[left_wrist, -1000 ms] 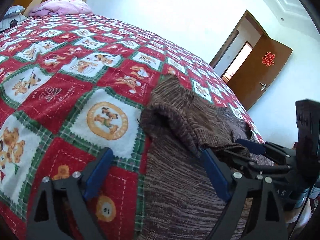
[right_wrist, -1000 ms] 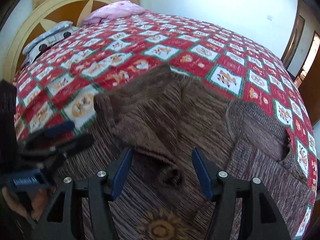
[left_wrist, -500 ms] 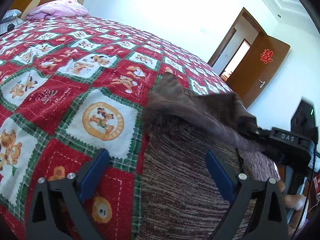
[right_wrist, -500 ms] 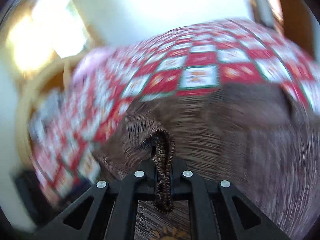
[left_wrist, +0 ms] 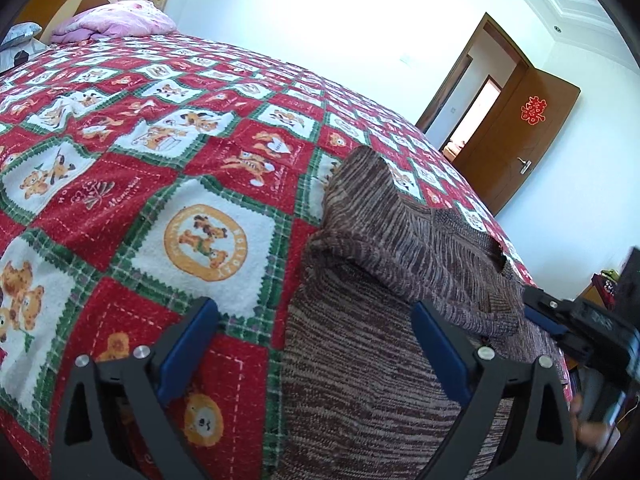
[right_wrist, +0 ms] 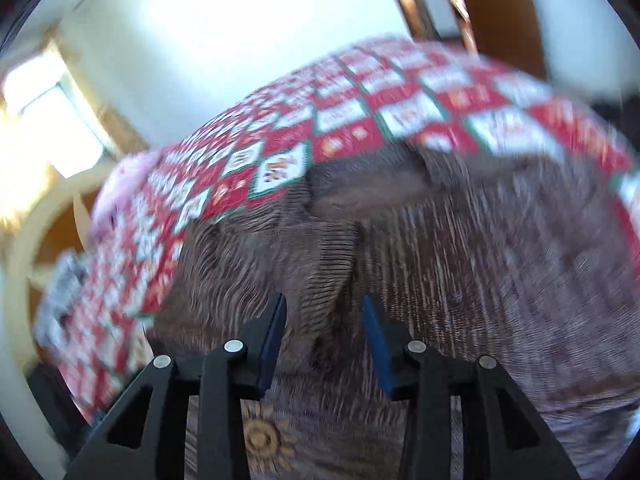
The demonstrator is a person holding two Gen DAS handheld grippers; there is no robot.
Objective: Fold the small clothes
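One brown marled knit sweater [left_wrist: 384, 380] lies flat on a bed, over a red, green and white checked blanket printed with cartoon bears and dogs [left_wrist: 160, 184]. Its long axis runs from the near edge of the bed away toward the far side, hem nearest the cameras. One sleeve [left_wrist: 400, 240] is folded across the body, slanting from the left shoulder toward the right. An orange sunflower motif [right_wrist: 262, 438] shows near the hem in the right wrist view.

The left gripper [left_wrist: 316, 344], black with blue pads, hovers over the sweater's left edge with its jaws wide apart, holding nothing. The right gripper [right_wrist: 324, 332] has its jaws opening; the folded sleeve's cuff end [right_wrist: 332, 272] lies between them, and the blurred picture shows a gap on each side.

Farther off, one pink pillow [left_wrist: 112, 20] lies by the curved headboard, and one brown wooden door [left_wrist: 520, 140] stands open.
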